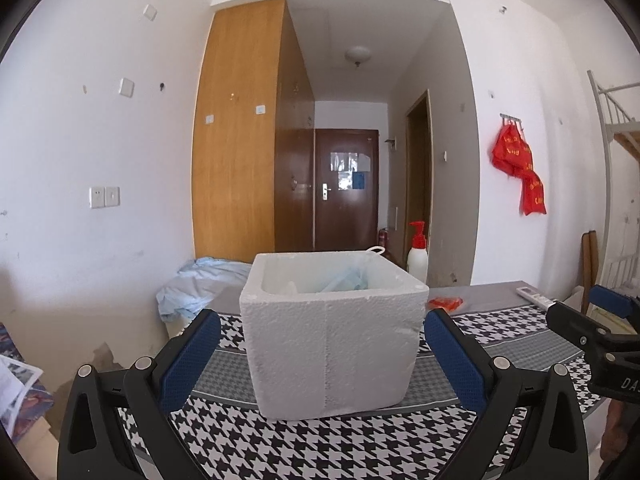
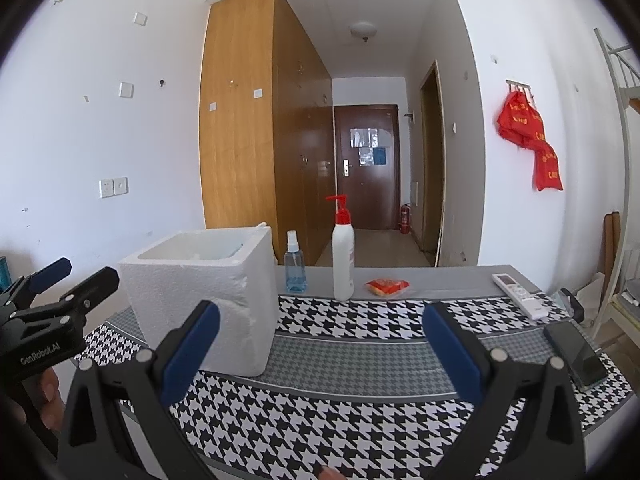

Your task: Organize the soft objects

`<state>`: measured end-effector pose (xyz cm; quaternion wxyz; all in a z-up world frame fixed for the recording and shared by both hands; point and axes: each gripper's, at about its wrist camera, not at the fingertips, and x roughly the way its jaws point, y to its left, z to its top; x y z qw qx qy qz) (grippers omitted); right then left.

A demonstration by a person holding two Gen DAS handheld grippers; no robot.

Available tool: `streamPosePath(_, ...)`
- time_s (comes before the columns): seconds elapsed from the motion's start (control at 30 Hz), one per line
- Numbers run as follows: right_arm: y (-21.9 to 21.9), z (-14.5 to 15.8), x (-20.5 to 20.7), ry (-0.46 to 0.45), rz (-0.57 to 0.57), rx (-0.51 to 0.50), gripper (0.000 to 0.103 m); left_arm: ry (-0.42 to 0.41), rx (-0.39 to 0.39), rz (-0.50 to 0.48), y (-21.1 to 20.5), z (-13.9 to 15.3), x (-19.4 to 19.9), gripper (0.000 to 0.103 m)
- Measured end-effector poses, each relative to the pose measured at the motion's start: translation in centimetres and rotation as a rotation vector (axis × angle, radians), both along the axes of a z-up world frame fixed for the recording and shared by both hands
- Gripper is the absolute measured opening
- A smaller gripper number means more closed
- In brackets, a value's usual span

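Left gripper [image 1: 322, 354] stands with its jaws spread wide and nothing between the pads, the white foam box [image 1: 332, 340] directly ahead and framed by the blue fingers [image 1: 192, 356]; the box rests upright on the houndstooth cloth [image 1: 320, 448] and holds light blue soft material [image 1: 344, 283] below its rim, details indistinct; a crumpled light blue cloth [image 1: 196, 284] lies behind and left of the box at the table's far edge. Right gripper [image 2: 322, 354] is likewise parted and empty, pointed at bare cloth to the right of the box. Surroundings on the right wrist view: a clear spray bottle [image 2: 295, 262] and a white pump bottle [image 2: 343, 256] stand just behind the box's right corner; a small red packet [image 2: 387, 286] lies near the pump bottle; a white remote [image 2: 518, 290] and a dark phone [image 2: 576, 354] lie well apart at the right edge.
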<state>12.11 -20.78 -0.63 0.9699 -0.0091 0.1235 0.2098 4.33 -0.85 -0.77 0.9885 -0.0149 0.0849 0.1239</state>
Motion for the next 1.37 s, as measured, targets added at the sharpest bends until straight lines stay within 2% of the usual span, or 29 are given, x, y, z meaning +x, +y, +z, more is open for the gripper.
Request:
streamPosePath(0.43, -0.1, -0.03, -0.12, 0.007, -0.004, 0.0, 0.102, 0.022, 0.001, -0.021, -0.42, -0.17, 0.29, 0.102)
streamPosePath(1.37, -0.19, -0.17, 0.18, 0.019, -0.005, -0.006, 0.102, 0.015, 0.001, -0.025, -0.48, -0.02, 0.56, 0.102)
